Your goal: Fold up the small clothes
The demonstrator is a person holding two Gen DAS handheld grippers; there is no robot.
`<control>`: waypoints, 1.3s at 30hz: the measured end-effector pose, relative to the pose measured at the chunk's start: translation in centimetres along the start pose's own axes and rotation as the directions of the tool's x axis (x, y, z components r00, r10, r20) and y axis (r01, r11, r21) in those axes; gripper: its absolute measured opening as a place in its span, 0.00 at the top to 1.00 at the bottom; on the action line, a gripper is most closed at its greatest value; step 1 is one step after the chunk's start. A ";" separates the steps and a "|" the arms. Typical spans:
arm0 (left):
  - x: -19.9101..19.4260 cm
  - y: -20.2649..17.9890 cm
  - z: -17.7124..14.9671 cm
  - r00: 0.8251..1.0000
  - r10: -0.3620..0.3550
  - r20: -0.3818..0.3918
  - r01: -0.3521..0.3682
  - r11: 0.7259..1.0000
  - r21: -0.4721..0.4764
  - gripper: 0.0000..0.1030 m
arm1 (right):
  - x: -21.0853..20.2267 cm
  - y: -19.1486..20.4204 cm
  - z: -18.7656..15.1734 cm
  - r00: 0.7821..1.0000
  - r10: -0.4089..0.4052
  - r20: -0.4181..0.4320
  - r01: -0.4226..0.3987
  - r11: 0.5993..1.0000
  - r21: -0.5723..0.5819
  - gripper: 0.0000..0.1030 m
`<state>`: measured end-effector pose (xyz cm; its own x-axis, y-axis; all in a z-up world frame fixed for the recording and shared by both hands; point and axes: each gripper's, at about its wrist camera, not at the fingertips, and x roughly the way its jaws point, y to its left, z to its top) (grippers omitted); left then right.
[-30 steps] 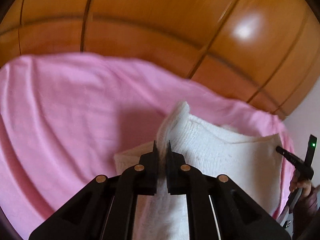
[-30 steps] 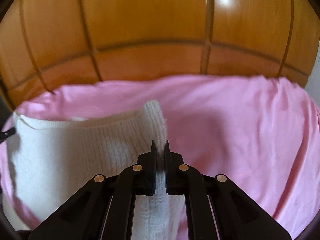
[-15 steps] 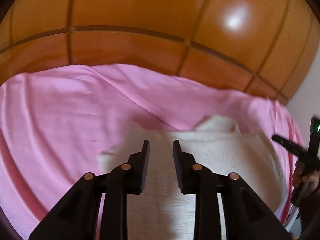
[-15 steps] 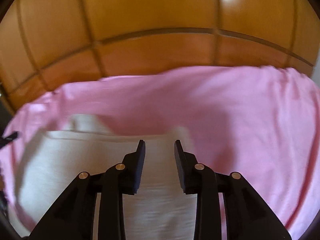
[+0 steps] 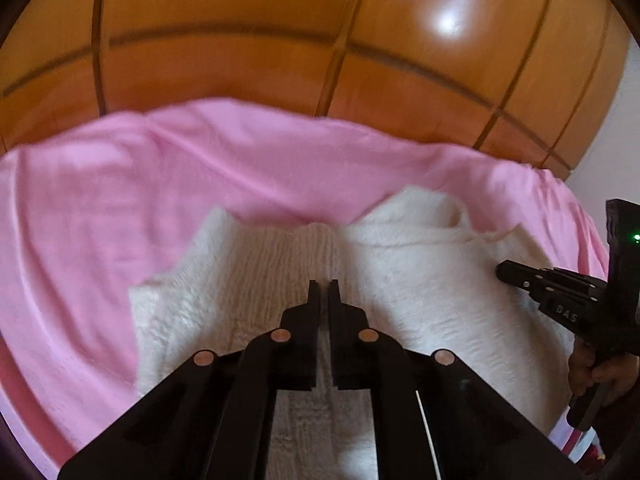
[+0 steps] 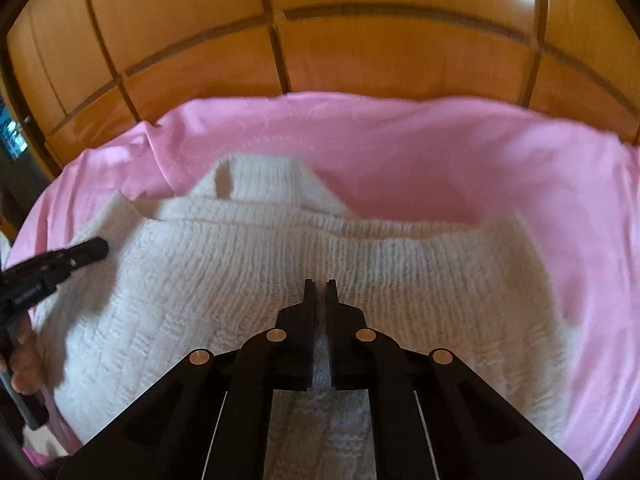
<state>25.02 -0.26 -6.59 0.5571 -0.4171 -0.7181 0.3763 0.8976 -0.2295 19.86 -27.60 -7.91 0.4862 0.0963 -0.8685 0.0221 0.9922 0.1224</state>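
Both corners of sweater (image 6: 248, 288) released.

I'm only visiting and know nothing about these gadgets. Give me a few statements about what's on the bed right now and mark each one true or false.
1. The white knitted garment lies on a pink sheet. True.
2. The left claw is wide open. False: its jaws are shut, with only a thin slit between them.
3. The right claw is lifting a corner of the garment high off the sheet. False: its jaws are shut and the garment lies flat.
4. Glossy wooden panels stand behind the sheet. True.
5. A green light glows on the right claw's body, seen from the left camera. True.
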 end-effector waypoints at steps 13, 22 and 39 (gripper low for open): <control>6.0 0.6 1.3 0.980 0.189 -0.066 -0.191 0.981 -0.023 0.98 | 0.7 -0.4 2.7 0.994 -0.085 0.072 0.085 0.996 0.002 0.97; 5.3 2.2 0.6 0.984 0.165 -0.066 -0.171 0.981 -0.090 0.93 | 4.7 -2.3 0.6 0.998 -0.056 0.013 0.054 0.995 0.086 0.97; -5.8 7.5 -10.8 0.969 0.239 -0.055 -0.245 0.934 -0.260 0.60 | -4.8 6.7 -2.9 0.985 0.142 0.097 -0.133 0.987 -0.094 0.33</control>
<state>16.59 10.41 -11.25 0.5893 -0.1817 -0.7872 0.0224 0.9777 -0.2089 15.18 -21.17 -4.32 0.5671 0.2280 -0.7914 -0.1247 0.9736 0.1911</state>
